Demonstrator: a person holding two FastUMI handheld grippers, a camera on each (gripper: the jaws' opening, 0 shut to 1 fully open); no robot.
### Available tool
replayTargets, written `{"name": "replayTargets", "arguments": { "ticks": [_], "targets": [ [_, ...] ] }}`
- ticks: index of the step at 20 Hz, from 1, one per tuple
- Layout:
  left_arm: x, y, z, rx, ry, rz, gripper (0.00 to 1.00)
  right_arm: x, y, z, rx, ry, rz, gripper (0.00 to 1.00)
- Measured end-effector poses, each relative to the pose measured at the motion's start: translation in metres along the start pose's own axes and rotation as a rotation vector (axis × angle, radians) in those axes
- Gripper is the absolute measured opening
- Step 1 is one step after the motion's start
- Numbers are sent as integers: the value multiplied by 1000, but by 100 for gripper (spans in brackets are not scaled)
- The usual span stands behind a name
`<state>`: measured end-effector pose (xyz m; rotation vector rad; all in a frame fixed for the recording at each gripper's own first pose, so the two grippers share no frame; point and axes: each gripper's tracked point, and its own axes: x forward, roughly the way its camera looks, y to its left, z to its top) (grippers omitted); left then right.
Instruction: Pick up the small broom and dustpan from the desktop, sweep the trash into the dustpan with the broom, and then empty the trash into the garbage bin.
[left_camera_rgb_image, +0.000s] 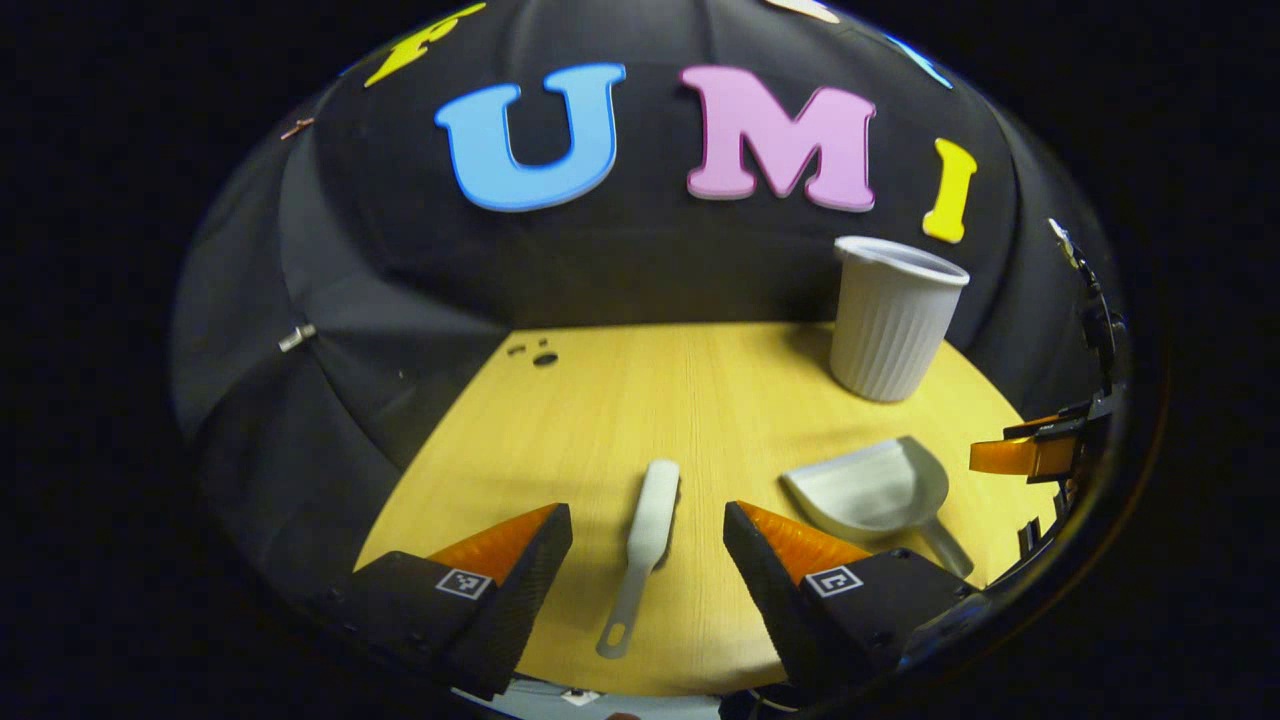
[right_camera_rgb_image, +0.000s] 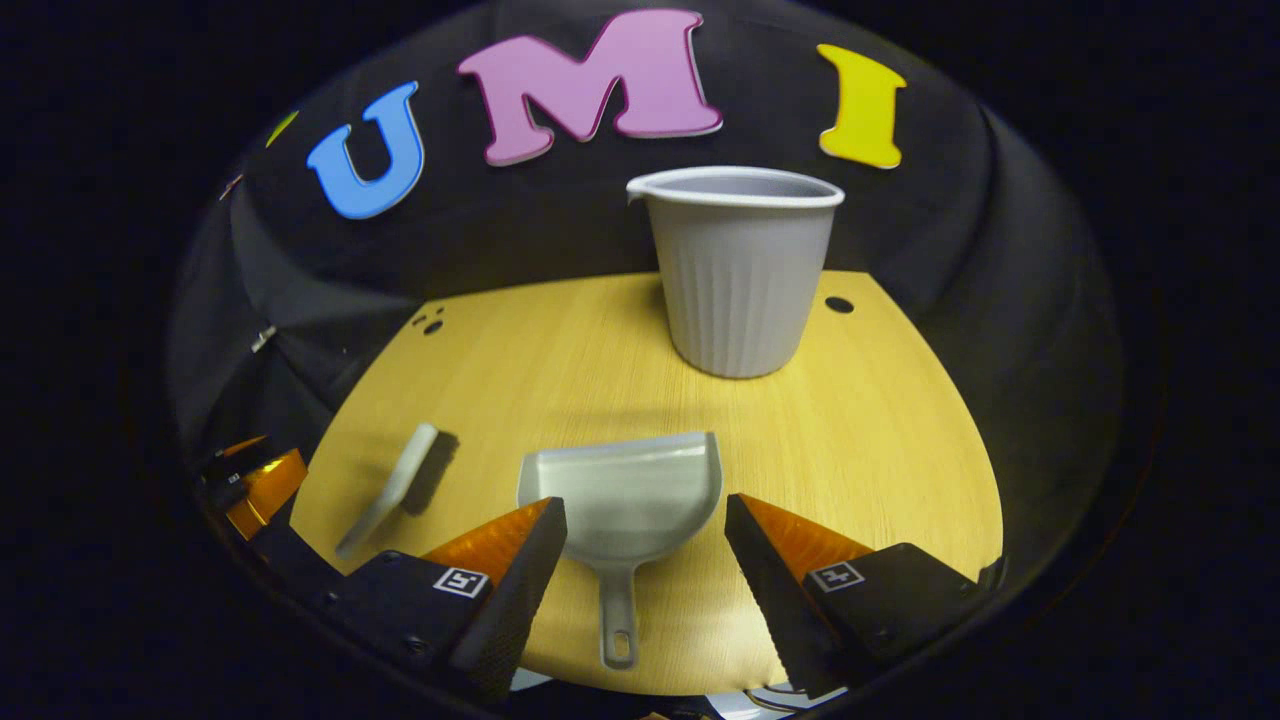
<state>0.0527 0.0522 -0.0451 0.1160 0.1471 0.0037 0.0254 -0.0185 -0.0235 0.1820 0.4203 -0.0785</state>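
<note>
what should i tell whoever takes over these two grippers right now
Left gripper: open, empty, straddling the small white plastic broom lying flat on the wooden desktop.
Right gripper: open, empty, lined up over the white plastic dustpan, handle toward it.
Ribbed white bin stands upright behind the dustpan.
Done: nothing picked up.
Left: grasp both, sweep, empty into bin. I cannot make out any trash on the desk.

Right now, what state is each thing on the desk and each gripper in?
broom: lying flat on the desktop, not gripped.
dustpan: lying flat, empty, handle toward the camera, not gripped.
garbage bin: upright, open top, behind the dustpan.
left gripper: open, fingers either side of the broom.
right gripper: open, fingers either side of the dustpan.
</note>
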Motion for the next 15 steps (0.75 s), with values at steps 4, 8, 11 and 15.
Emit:
{"name": "replayTargets", "arguments": {
  "ticks": [4,8,11,15],
  "targets": [
    [-39,-16,47,-50,-163,-25,98,-44,-7,43,-52,-198,-34,99],
    [-74,-20,75,-51,-273,-34,98,-93,7,75,-124,-367,0,99],
    [-106,-30,90,-23,-335,-22,98,-122,13,97,-171,-466,34,99],
    [-139,-63,84,-85,-329,10,98,-151,-2,102,-226,-558,141,100]
  ]
}}
